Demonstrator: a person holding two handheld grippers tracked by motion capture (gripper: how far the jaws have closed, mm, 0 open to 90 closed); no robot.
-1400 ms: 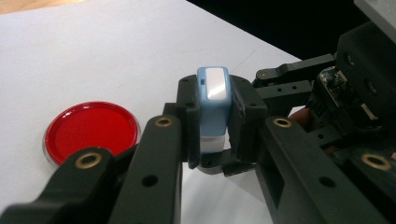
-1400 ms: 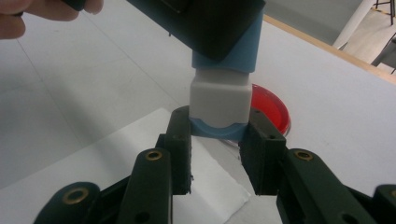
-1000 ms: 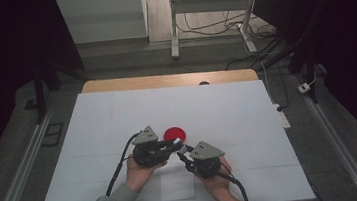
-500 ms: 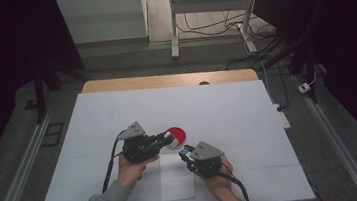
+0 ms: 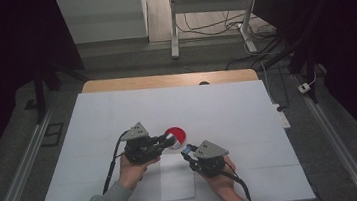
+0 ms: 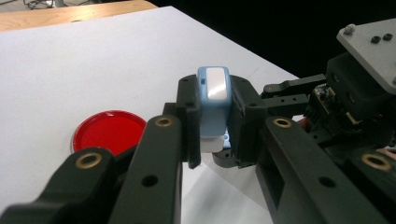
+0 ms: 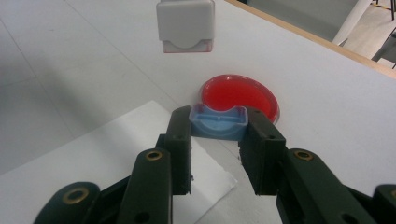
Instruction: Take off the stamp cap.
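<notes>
L gripper (image 5: 169, 140) shifted slightly toward 9 o'clock vs 1 s ago; its jaws now overlap the red dish's (image 5: 176, 134) 9 o'clock edge, clamped on stamp (image 6: 213, 109).

One round red plastic dish (image 5: 175, 134) lies on the desk (image 5: 248, 113), toward the middle of its near half. One white rectangular paper sheet (image 5: 177, 182) lies by the near edge. There are two tools: the left tool (image 6: 210, 135) holds one blue and white stamp body (image 6: 213, 105), and the right tool (image 7: 217, 140) holds one light blue plastic cap (image 7: 218, 122).
</notes>
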